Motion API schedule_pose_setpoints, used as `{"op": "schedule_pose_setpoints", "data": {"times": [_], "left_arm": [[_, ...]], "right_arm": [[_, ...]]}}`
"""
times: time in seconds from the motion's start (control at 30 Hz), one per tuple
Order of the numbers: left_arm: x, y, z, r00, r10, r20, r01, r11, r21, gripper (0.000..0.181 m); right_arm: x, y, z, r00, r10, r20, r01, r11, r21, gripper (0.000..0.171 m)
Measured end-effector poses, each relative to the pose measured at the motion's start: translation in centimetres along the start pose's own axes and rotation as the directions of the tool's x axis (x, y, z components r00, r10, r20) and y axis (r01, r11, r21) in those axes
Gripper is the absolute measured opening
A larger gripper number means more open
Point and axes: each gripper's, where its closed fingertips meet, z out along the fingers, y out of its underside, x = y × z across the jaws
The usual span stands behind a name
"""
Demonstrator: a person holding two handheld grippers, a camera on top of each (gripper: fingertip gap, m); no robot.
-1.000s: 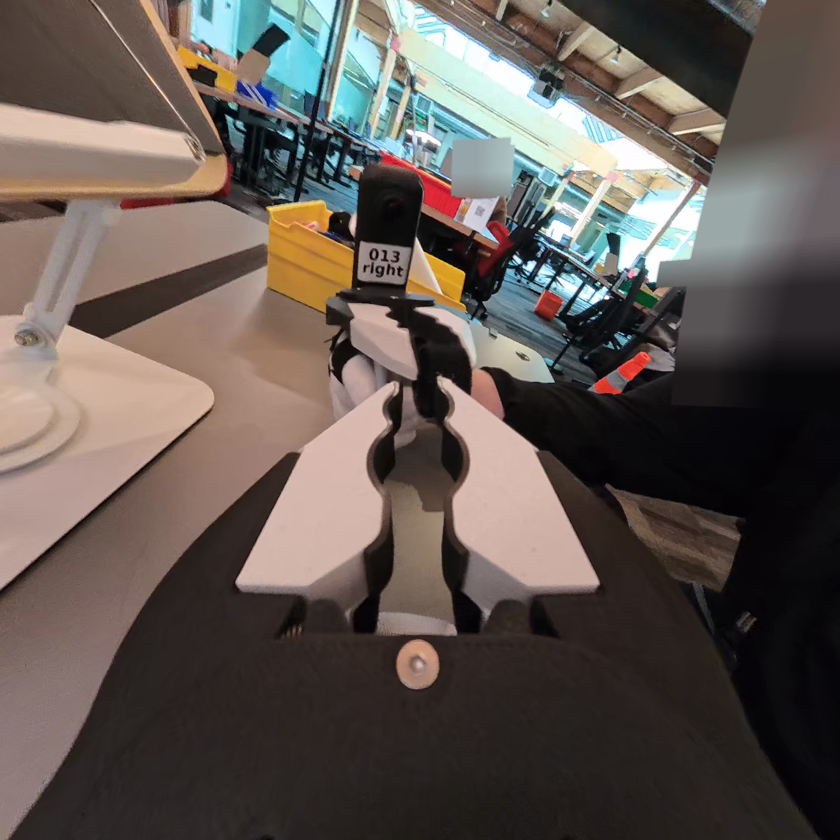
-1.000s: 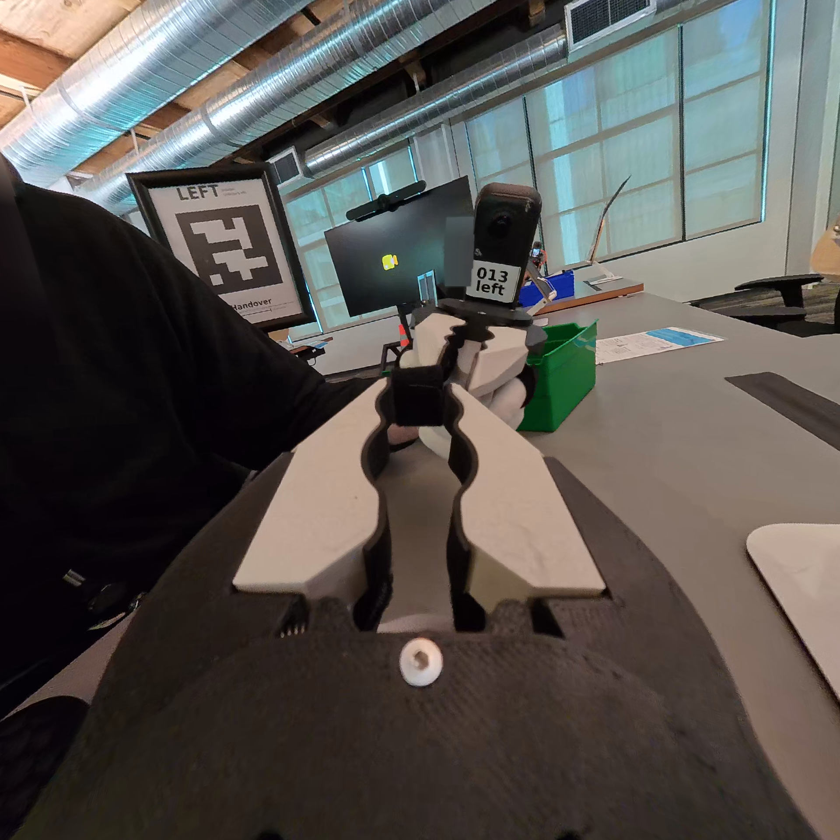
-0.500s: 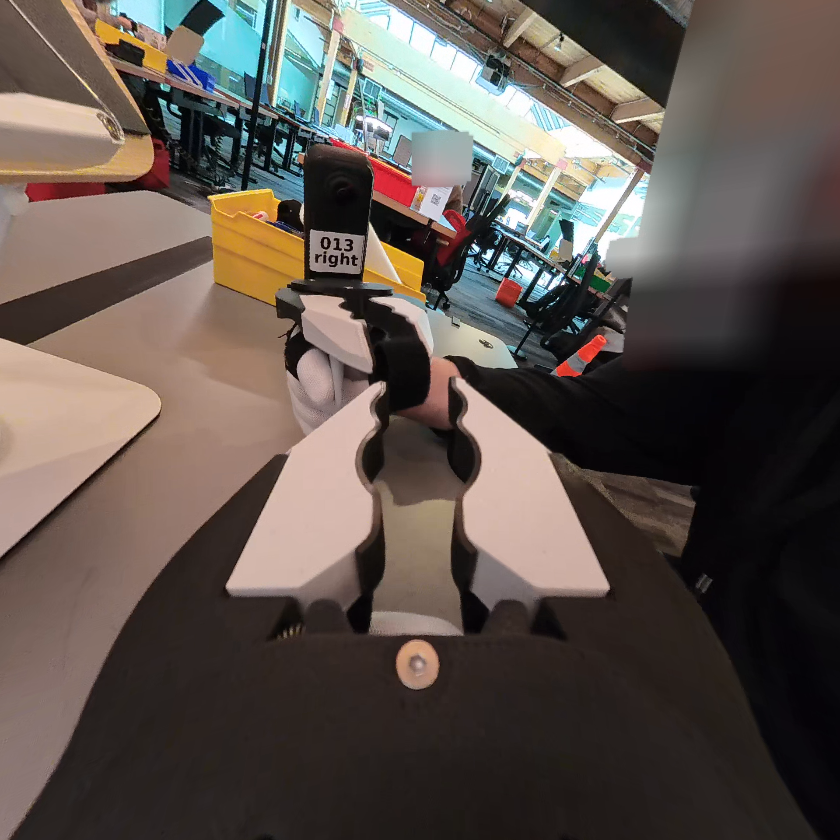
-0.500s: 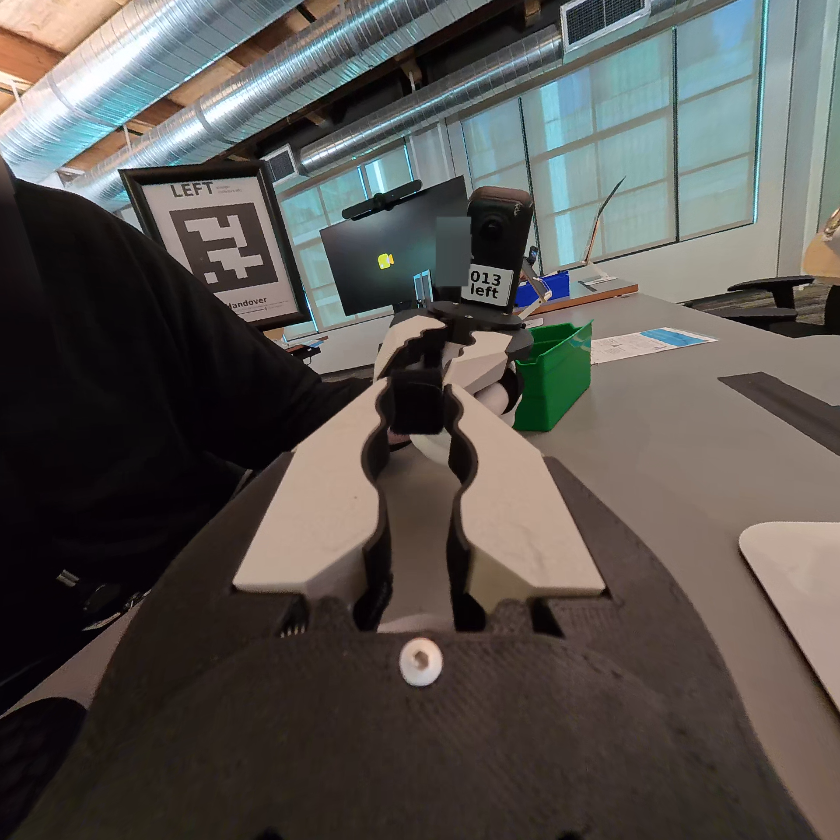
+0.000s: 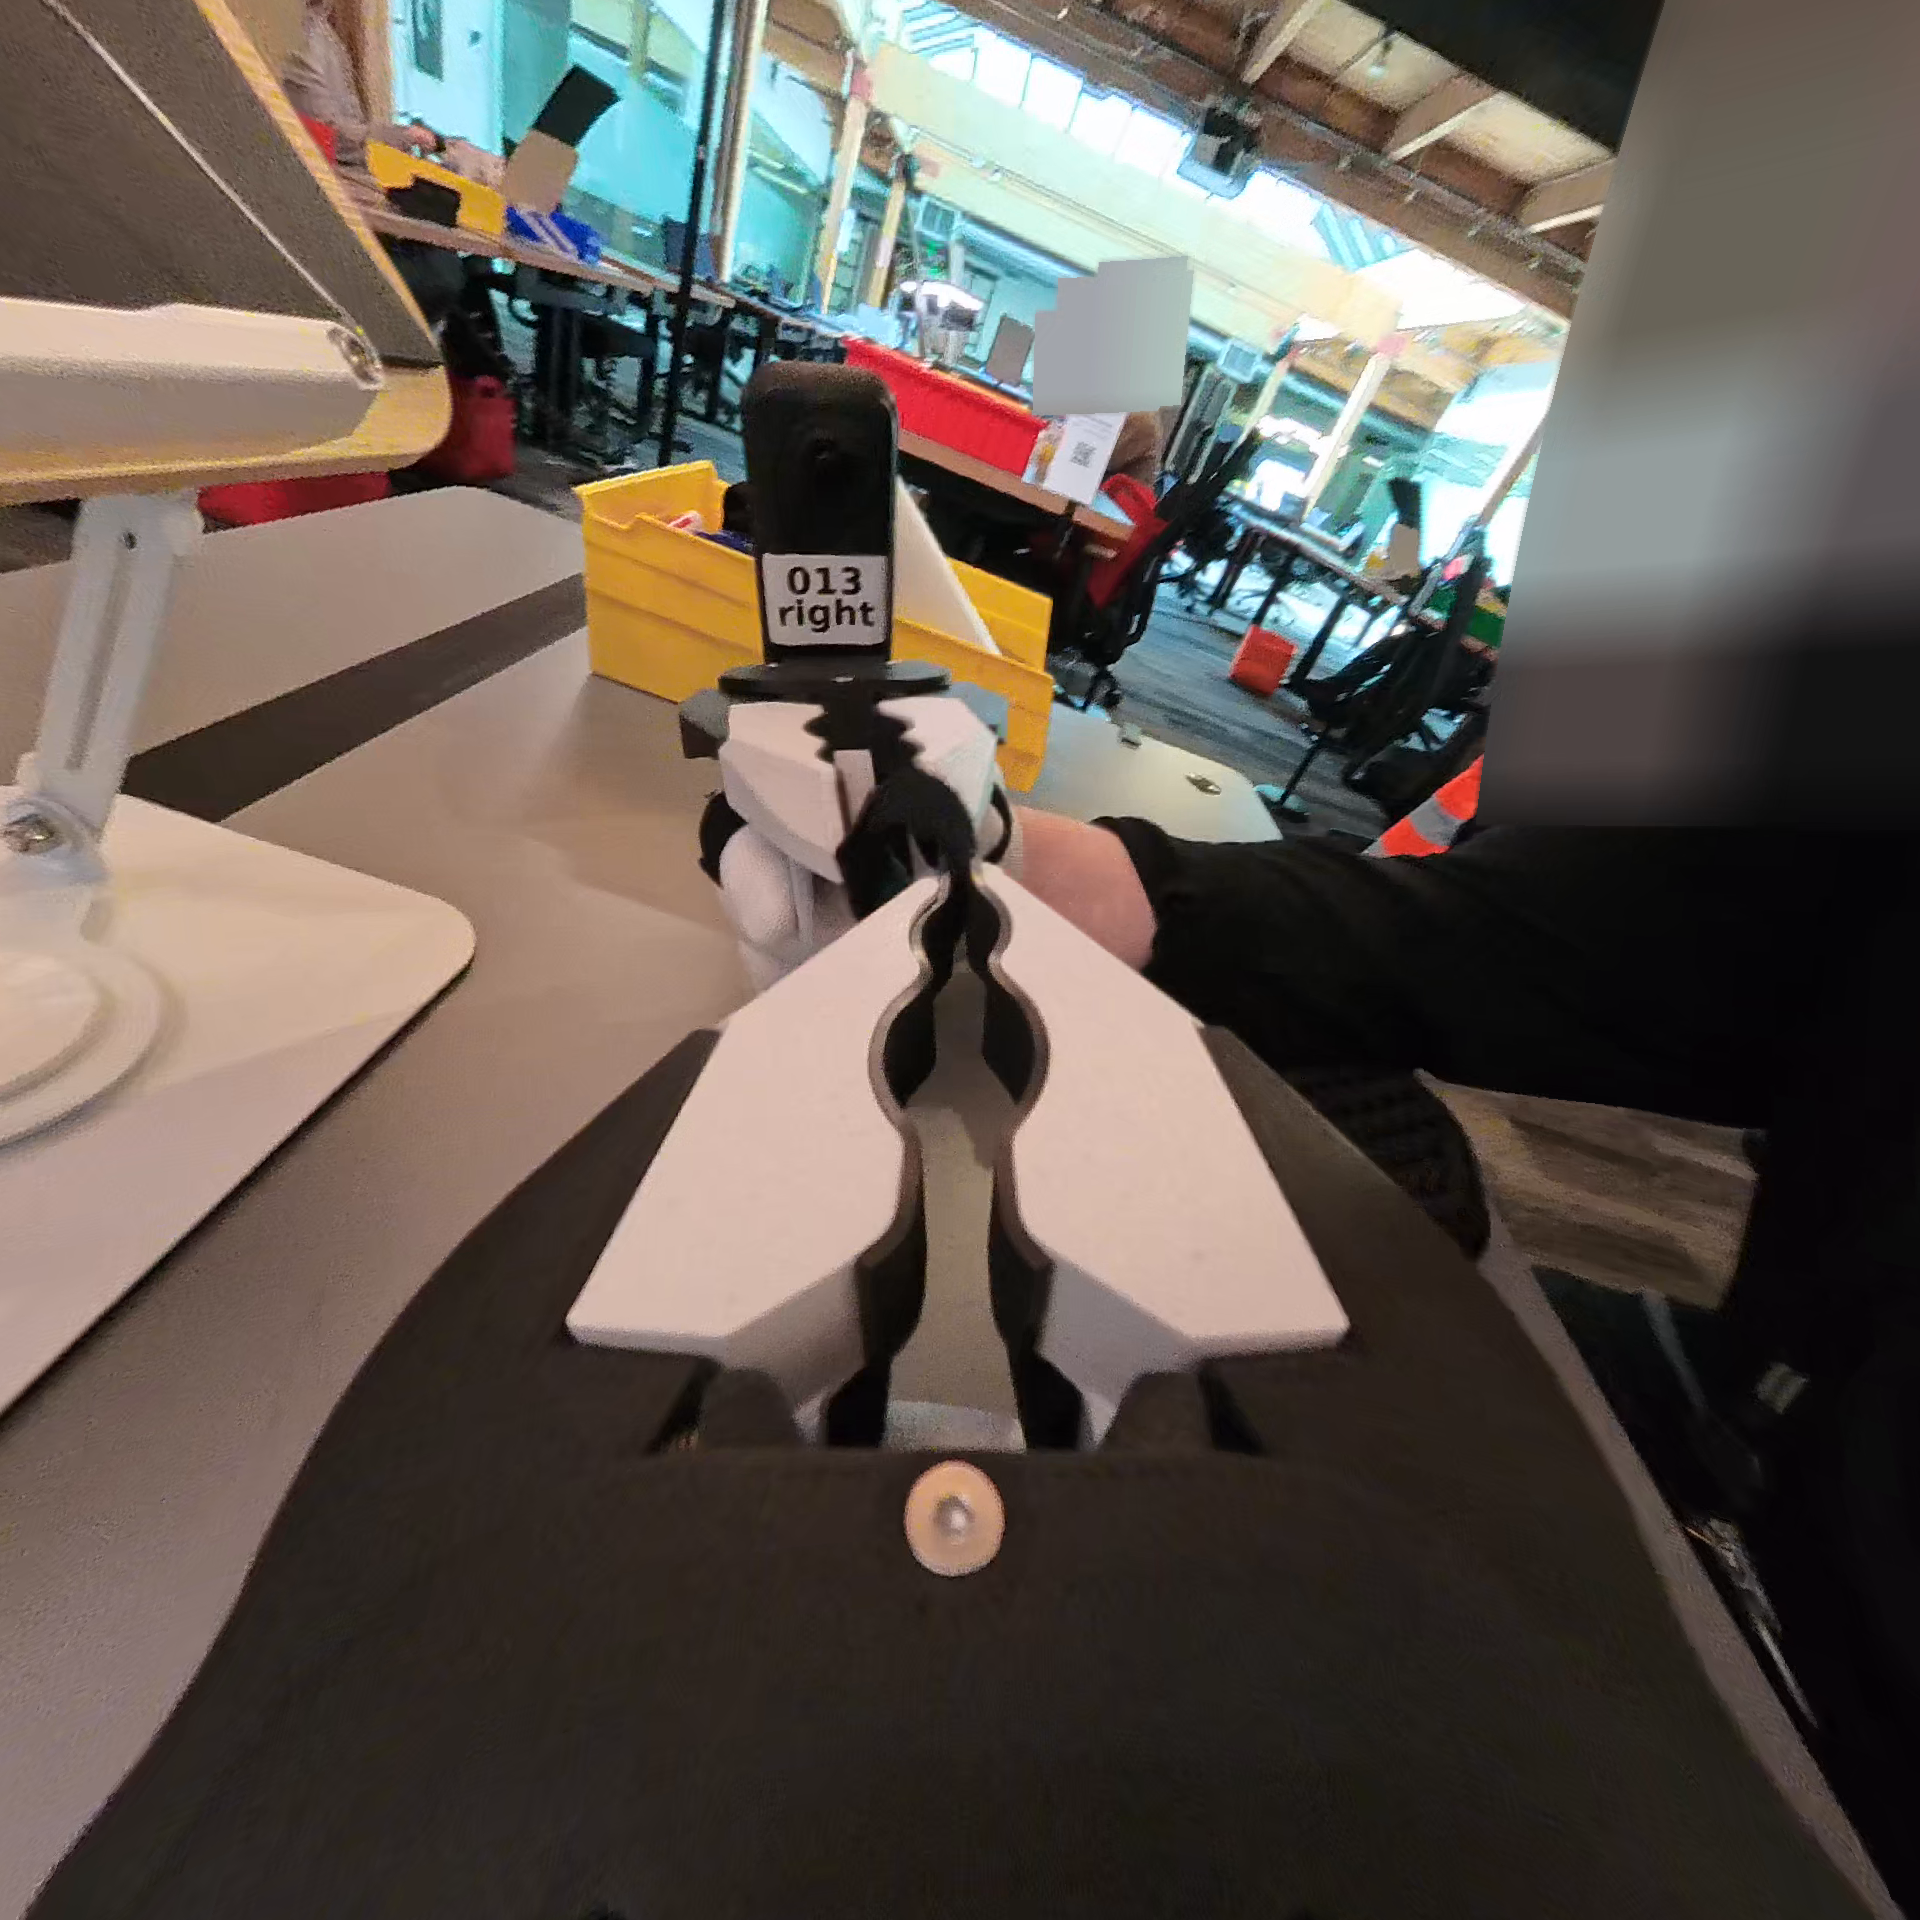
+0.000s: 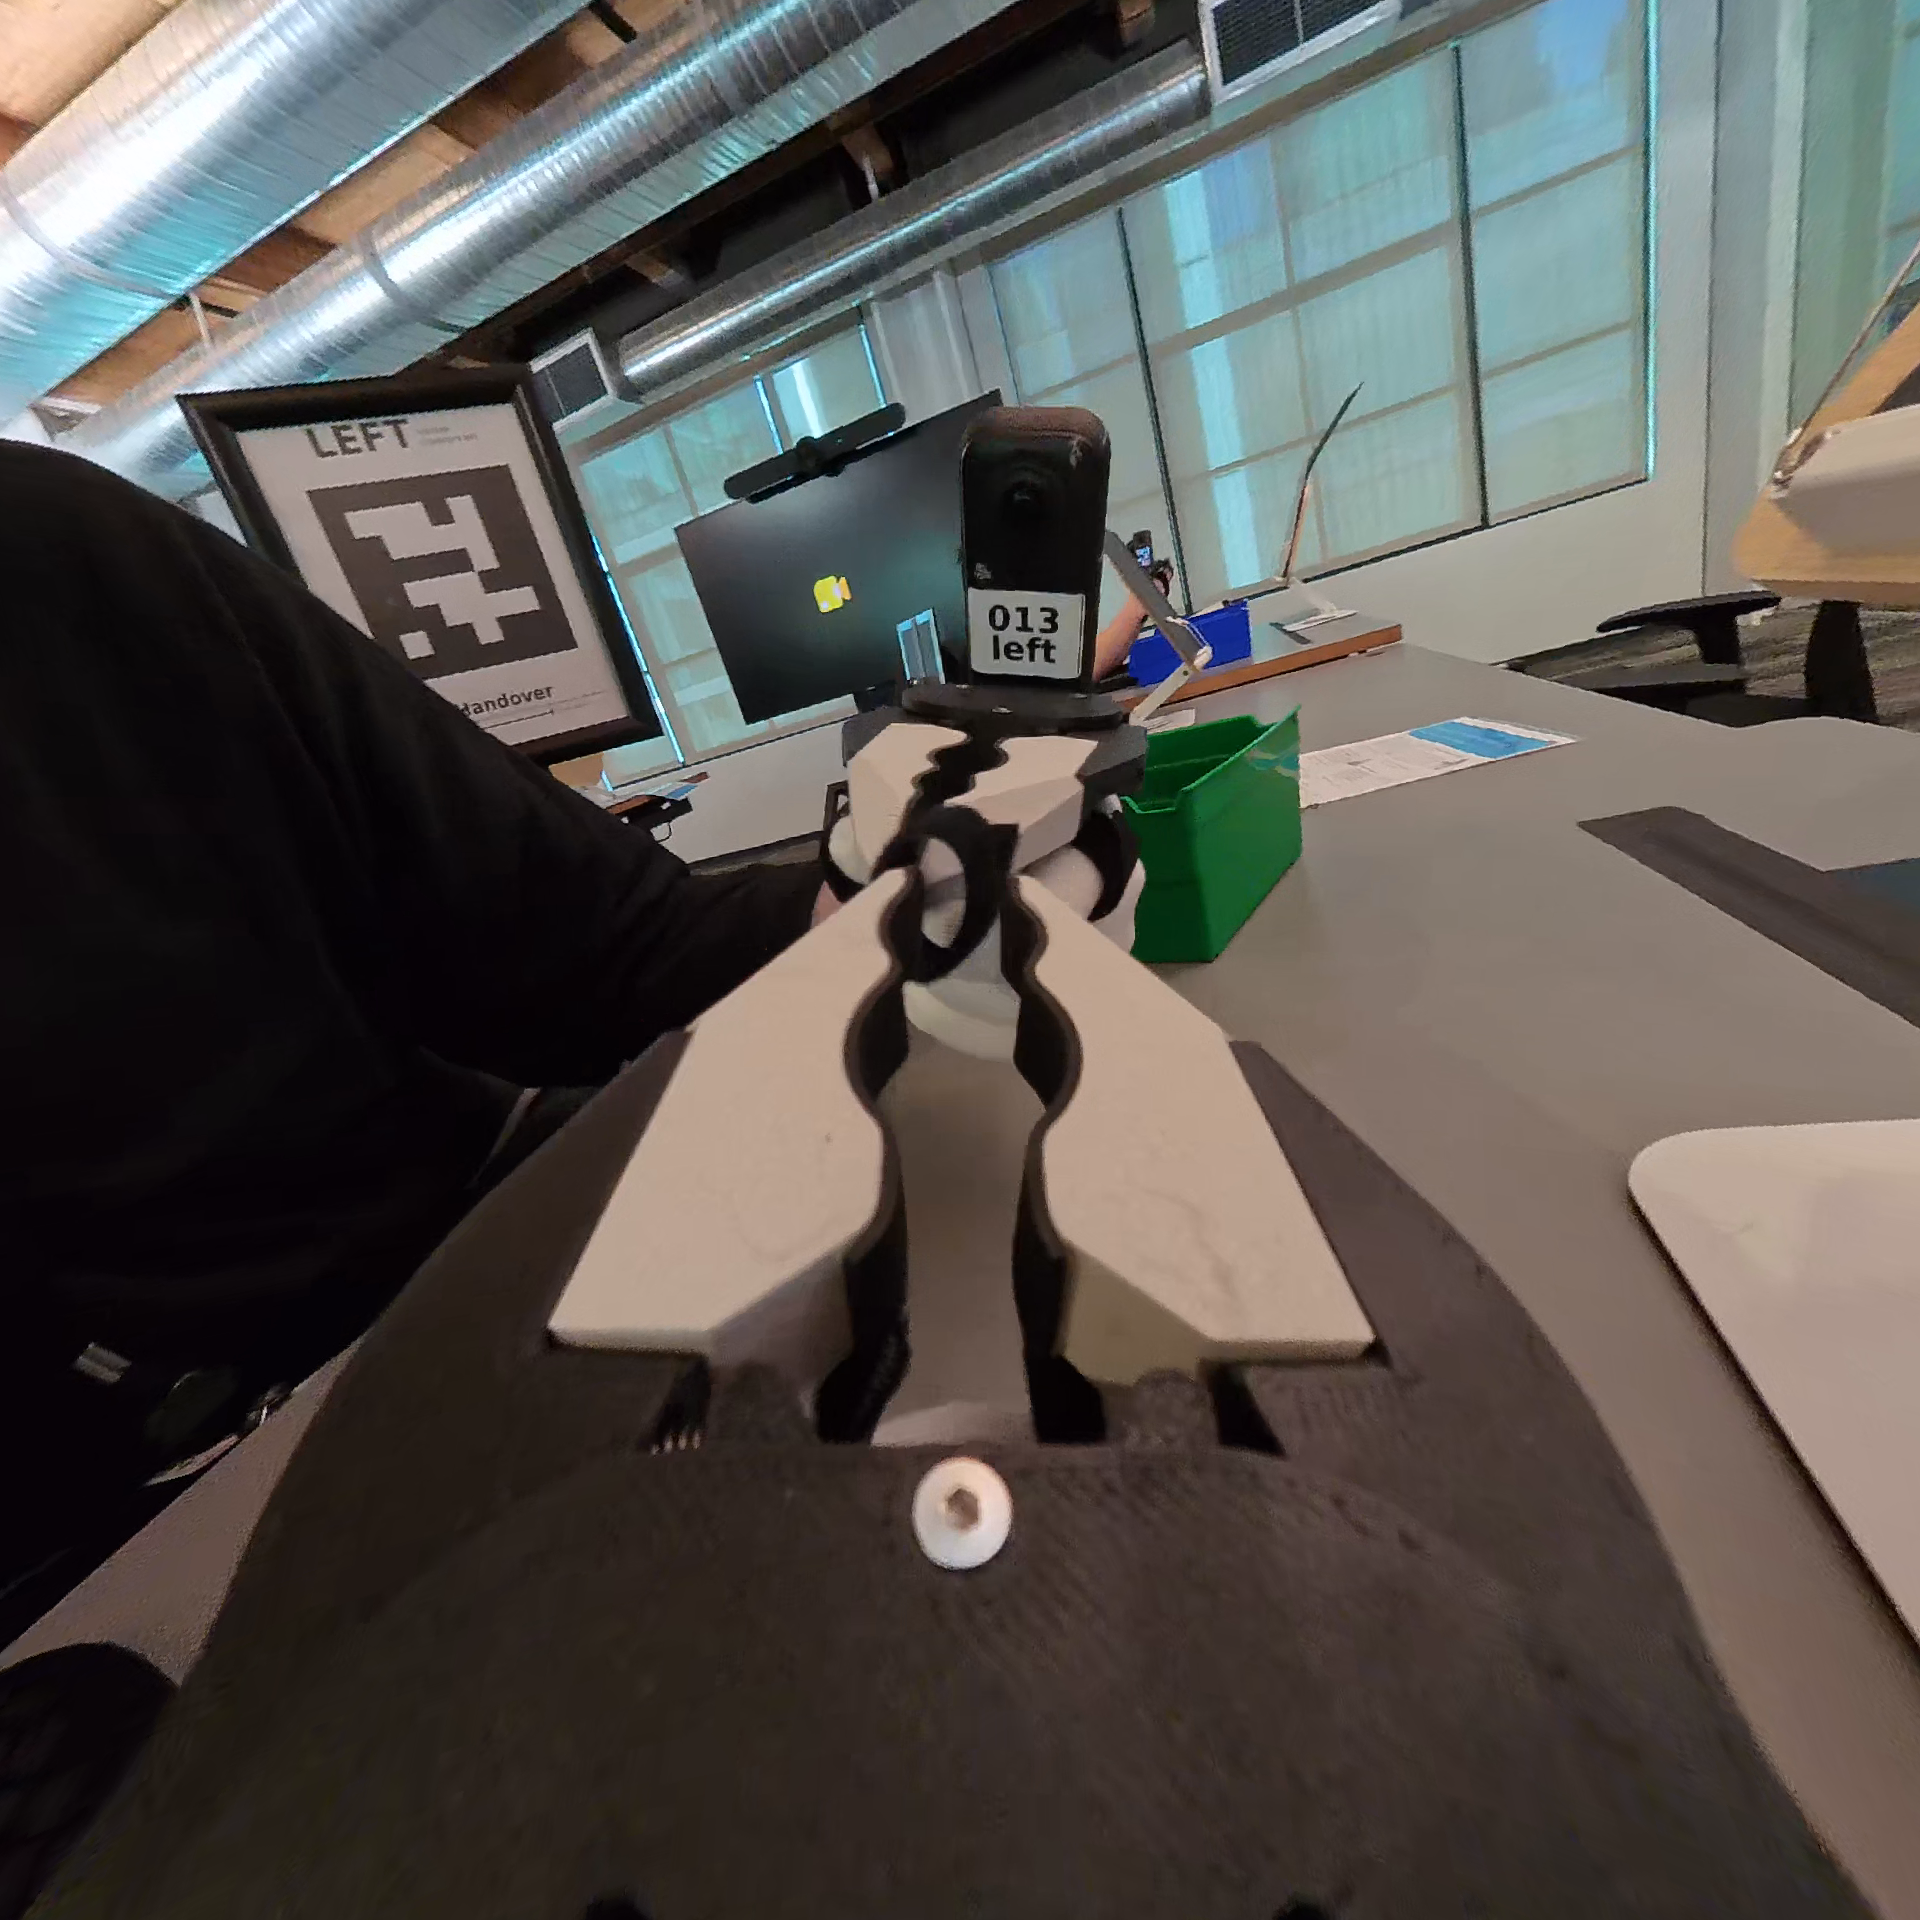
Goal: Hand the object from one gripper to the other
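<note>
The object is a small black ring (image 5: 899, 831). In the left wrist view my left gripper (image 5: 961, 894) has its jaws nearly together, its tips pinching the ring's near rim. My right gripper (image 5: 894, 862) faces it from beyond, shut on the same ring, held by a white-gloved hand. In the right wrist view my right gripper (image 6: 956, 904) holds the ring (image 6: 982, 847) between its fingertips, ring opening partly toward the camera. The left gripper (image 6: 914, 842) meets it from the far side with jaws closed. Both hold it above the grey table (image 5: 582, 831).
A yellow bin (image 5: 665, 592) stands behind the right gripper. A white stand base (image 5: 208, 987) lies at the left, also in the right wrist view (image 6: 1787, 1299). A green bin (image 6: 1216, 852) sits behind the left gripper. A person's black sleeve (image 5: 1403, 935) crosses on the right. My left and right fingertips are right by each other.
My left gripper was open around the ring and has closed onto it. The right gripper has kept its hold. Both grippers have come closer, and the ring has turned slightly.
</note>
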Motion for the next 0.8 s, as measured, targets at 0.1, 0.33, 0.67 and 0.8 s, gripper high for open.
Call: {"op": "schedule_pose_setpoints", "data": {"times": [0.1,0.33,0.67,0.8], "left_arm": [[-0.1,0.0,0.1,1.0,0.022,0.021,-0.022,1.0,-0.001,0.0],[-1.9,-0.4,-0.4,0.968,0.165,0.19,-0.158,0.986,-0.05,0.0],[-7.4,1.3,-1.4,0.468,0.735,0.49,-0.46,0.676,-0.576,0.0],[-7.5,2.1,-0.8,0.408,0.797,0.445,-0.486,0.603,-0.633,0.0]], "right_arm": [[0.3,0.0,0.0,1.0,-0.001,-0.015,0.001,1.0,0.003,0.01],[2.4,-1.0,-1.0,0.99,-0.015,-0.139,0.022,0.999,0.05,0.018],[4.1,0.2,-0.9,0.971,-0.017,-0.236,0.014,1.0,-0.016,0.024],[3.9,0.7,-0.3,0.971,-0.054,-0.232,0.043,0.998,-0.05,0.022]]}}
